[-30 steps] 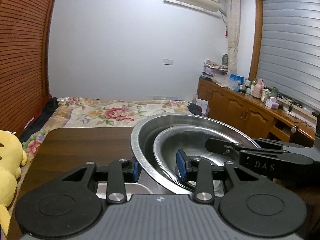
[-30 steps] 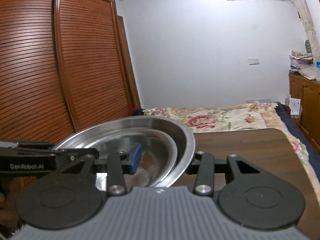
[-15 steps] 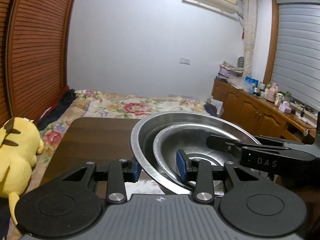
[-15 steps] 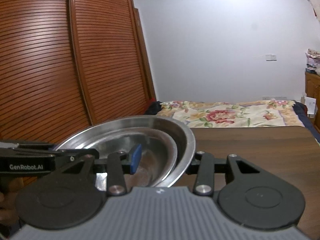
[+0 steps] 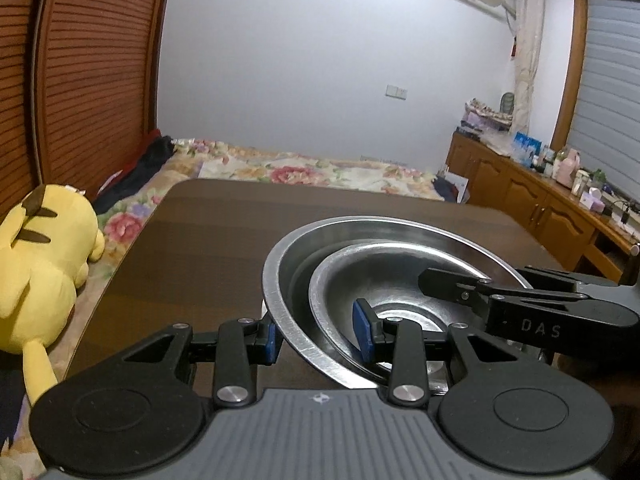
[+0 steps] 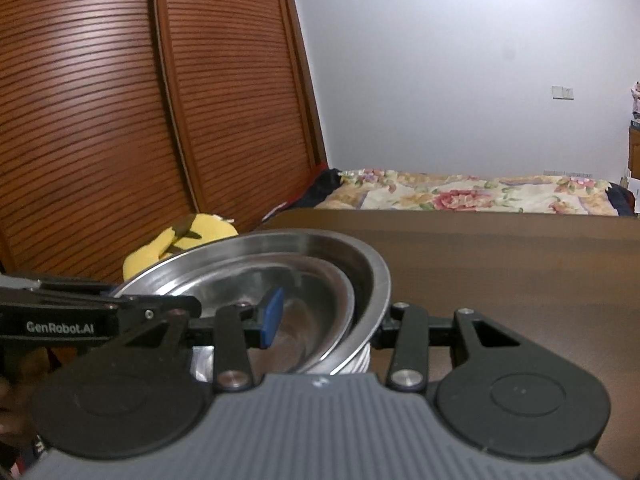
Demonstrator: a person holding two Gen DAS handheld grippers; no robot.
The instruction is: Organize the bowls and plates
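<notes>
Left wrist: both claws [image 5: 316,338] [image 6: 326,318] clamp bowl rim [image 5: 276,304] (right's outer pad hidden).

Table far side: bare dark brown wooden tabletop [image 5: 248,240] seen beyond the bowls; room for a pass.
Table right part: bare top [image 6: 520,264] seen in right wrist view; nothing in the way.
Centre: blocked by large shiny steel bowl [image 5: 280,280] w/ smaller steel bowl [image 5: 384,276] nested inside.
Bowl rims: both sides taken, left gripper [image 5: 318,338] on one rim, right gripper [image 6: 326,316] on the opposite.
Left edge: yellow plush toy [image 5: 36,264] lies just off the table on floral bedspread [image 5: 320,170].
Beyond bed: slatted wooden wardrobe doors [image 6: 120,100].
</notes>
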